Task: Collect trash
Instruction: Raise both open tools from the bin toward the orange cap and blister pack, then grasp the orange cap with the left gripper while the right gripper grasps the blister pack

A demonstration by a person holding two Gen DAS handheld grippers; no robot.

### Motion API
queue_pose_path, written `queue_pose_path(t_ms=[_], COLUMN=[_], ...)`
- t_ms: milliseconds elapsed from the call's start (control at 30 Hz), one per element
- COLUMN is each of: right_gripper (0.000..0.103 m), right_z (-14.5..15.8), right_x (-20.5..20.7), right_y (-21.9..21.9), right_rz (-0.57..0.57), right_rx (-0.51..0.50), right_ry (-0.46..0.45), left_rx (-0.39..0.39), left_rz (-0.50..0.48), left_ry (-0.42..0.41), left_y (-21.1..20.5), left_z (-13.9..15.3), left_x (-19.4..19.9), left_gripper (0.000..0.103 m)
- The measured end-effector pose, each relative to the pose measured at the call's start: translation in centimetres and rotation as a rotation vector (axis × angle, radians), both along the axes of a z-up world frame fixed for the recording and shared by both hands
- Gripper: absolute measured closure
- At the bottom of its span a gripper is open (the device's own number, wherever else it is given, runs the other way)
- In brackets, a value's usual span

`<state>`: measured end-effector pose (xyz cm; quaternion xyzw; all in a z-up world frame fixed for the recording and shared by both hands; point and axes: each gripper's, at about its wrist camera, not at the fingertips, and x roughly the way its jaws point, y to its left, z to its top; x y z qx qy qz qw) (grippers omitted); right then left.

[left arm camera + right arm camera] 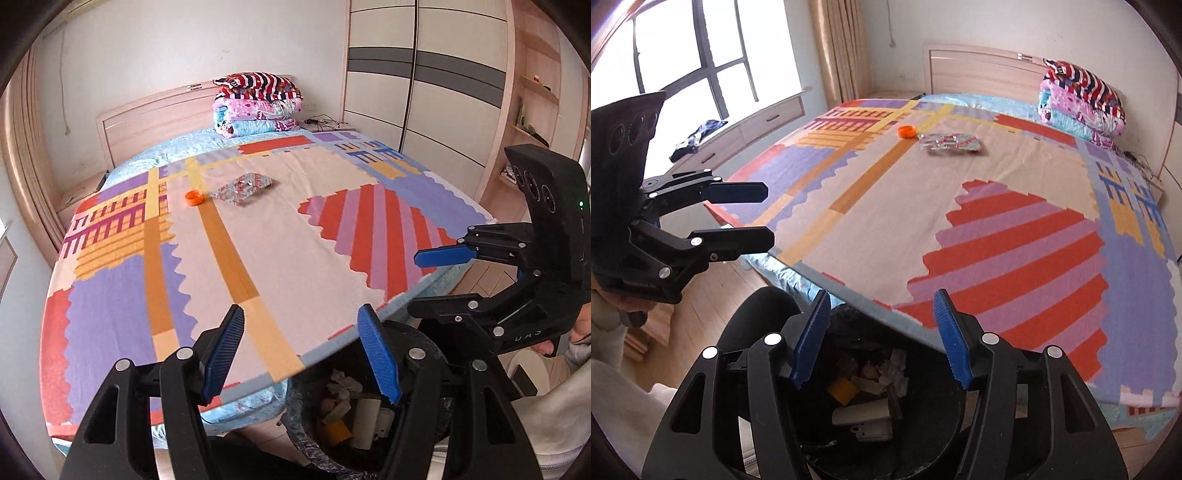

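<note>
Hovering: left claw point(301, 354) and right claw point(881, 339), both released, empty, above the trash bin point(923, 443).
Wrapper: foil wrapper point(243, 189) mid-bed; light, crinkly; pinch an edge.
Cap: orange bottle cap point(194, 197) just beside it; stiff, slippery rim.

Right tool point(881, 339): we hold it wide apart and empty, above the trash bin point(942, 439).
Left tool point(753, 214): we see it at the left, fingers parted, holding nothing, just off the bed's near-left corner.
Trash bin: black, at the bed's near edge, holding white, yellow and crumpled scraps.
Bed point(886, 229): patterned cover.
Orange cap point(907, 131): towards the far edge, just beside the shiny wrapper point(950, 143).
Folded quilts point(1078, 103): stacked at the far-right corner.
</note>
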<state>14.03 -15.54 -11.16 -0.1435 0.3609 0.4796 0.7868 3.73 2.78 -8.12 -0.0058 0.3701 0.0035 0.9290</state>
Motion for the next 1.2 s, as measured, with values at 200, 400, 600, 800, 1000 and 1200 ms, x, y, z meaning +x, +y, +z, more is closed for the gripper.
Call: queue_pose_path(t_ms=[200,400,600,800,1000,1200], right_gripper=[0.029,0.022,0.014,0.013,0.005,0.005], right_z=[1.0,1.6,1.6,1.6,1.4,0.9], right_x=[2.2,4.6,7.7,10.9,13.4,15.7], right_y=[1.6,3.1,4.8,7.3,10.1,13.0], right_rz=[-0.019,-0.028,-0.039,-0.014,-0.006,0.006], right_rx=[0.003,-0.006,0.001,-0.007,-0.025,-0.063], right_ry=[-0.038,-0.072,-0.047,-0.043,-0.054,-0.056], left_rx=[0.009,0.009,-0.029,-0.006,0.029,0.048], left_rz=[0.025,0.044,0.039,0.068,0.079,0.071], left_ry=[-0.015,-0.013,-0.015,-0.002,0.016,0.037], left_y=[2.7,5.2,8.0,10.9,13.1,15.1], left_z=[0.8,0.9,0.4,0.1,-0.2,-1.1], left_x=[1.8,4.0,6.4,9.3,12.4,15.9], left_gripper=[0.042,0.042,0.042,0.035,0.035,0.035])
